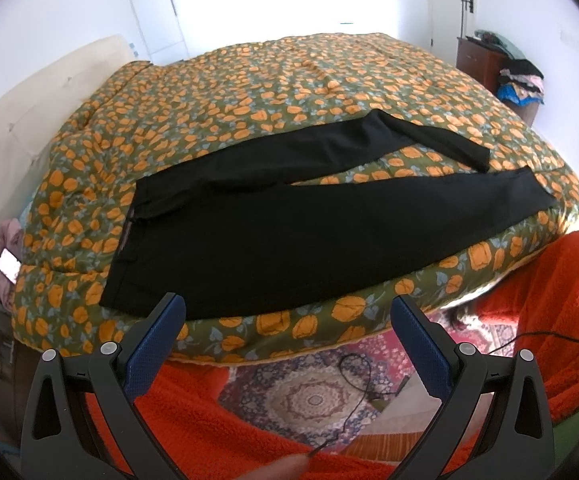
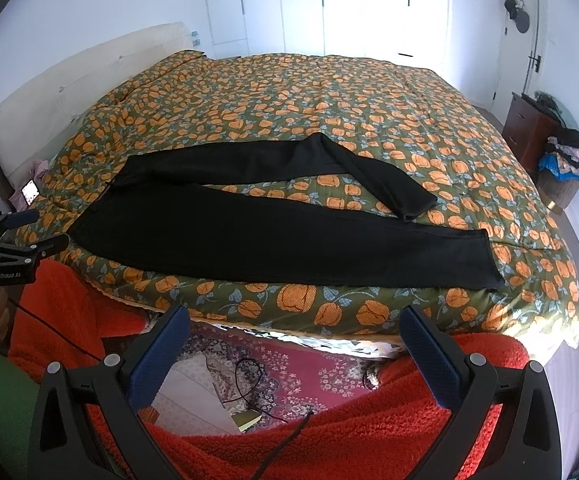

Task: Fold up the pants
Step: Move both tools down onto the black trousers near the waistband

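Note:
Black pants (image 1: pixel 289 236) lie spread flat on the flowered quilt (image 1: pixel 273 80), waistband at the left, two legs running right. The far leg bends back on itself near its end; the near leg (image 2: pixel 329 248) runs along the bed's front edge. My left gripper (image 1: pixel 287 312) hangs open just short of the pants' near edge, nothing between its blue pads. My right gripper (image 2: pixel 295 322) is open too, held off the bed's front edge below the near leg. The left gripper (image 2: pixel 29 232) also shows at the left of the right wrist view, in a hand.
A cream headboard (image 2: pixel 69 80) stands at the left. A phone (image 1: pixel 7 266) glows by the bed's left corner. A dark wooden cabinet (image 2: pixel 529 132) and a clothes pile (image 2: pixel 565 156) sit at the right. Below are red fleece (image 2: pixel 369 432), a patterned rug (image 1: pixel 309 392) and a black cable (image 2: pixel 249 384).

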The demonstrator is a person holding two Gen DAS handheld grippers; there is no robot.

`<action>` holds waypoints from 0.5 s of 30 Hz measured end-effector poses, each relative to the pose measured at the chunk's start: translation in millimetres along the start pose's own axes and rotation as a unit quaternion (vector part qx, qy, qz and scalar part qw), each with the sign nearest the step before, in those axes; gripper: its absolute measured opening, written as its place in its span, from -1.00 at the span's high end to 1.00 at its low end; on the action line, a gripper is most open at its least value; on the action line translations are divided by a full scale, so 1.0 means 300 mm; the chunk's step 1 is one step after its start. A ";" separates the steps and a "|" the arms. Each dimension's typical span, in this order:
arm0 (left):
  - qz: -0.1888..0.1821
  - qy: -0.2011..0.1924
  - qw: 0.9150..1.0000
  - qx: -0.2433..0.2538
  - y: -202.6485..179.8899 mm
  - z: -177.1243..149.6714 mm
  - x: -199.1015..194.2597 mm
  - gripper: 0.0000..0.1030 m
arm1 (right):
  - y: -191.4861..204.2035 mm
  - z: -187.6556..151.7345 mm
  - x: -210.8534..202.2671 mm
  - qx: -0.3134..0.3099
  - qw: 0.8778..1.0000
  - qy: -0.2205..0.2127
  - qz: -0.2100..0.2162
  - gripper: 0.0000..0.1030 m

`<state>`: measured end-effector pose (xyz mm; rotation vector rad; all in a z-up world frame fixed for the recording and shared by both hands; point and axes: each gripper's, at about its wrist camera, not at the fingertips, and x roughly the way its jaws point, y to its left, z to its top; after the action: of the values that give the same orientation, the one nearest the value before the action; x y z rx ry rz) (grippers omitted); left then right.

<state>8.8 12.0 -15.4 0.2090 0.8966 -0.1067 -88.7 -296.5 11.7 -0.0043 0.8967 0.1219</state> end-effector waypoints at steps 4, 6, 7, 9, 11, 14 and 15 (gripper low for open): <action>-0.002 0.000 1.000 -0.002 0.002 0.011 0.007 -0.99 | -0.054 0.076 -0.007 -0.039 0.998 -0.043 -0.009 -1.00; -0.005 -0.003 1.000 -0.003 0.002 0.017 0.007 -0.99 | -0.121 0.145 0.015 -0.064 0.994 -0.076 -0.040 -1.00; -0.005 -0.005 1.000 -0.003 0.000 0.021 0.007 -0.99 | -0.163 0.176 0.046 -0.074 0.993 -0.080 -0.051 -1.00; -0.002 -0.007 1.000 -0.002 -0.009 0.024 0.006 -0.99 | -0.257 0.237 0.157 -0.086 0.992 -0.068 -0.063 -1.00; 0.005 -0.007 1.000 0.000 -0.015 0.027 0.008 -0.99 | -0.356 0.288 0.322 -0.086 0.993 -0.029 -0.071 -0.99; 0.016 -0.001 1.000 -0.002 -0.012 0.033 0.014 -0.99 | -0.451 0.329 0.566 -0.098 0.992 0.036 -0.075 -0.56; 0.018 0.001 1.000 -0.005 -0.007 0.035 0.017 -0.99 | -0.465 0.330 0.632 -0.106 0.990 0.053 -0.072 -0.43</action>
<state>19.6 7.5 -13.2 0.2155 0.8953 -0.0683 120.5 -410.0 -80.9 -0.2754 0.9839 0.0826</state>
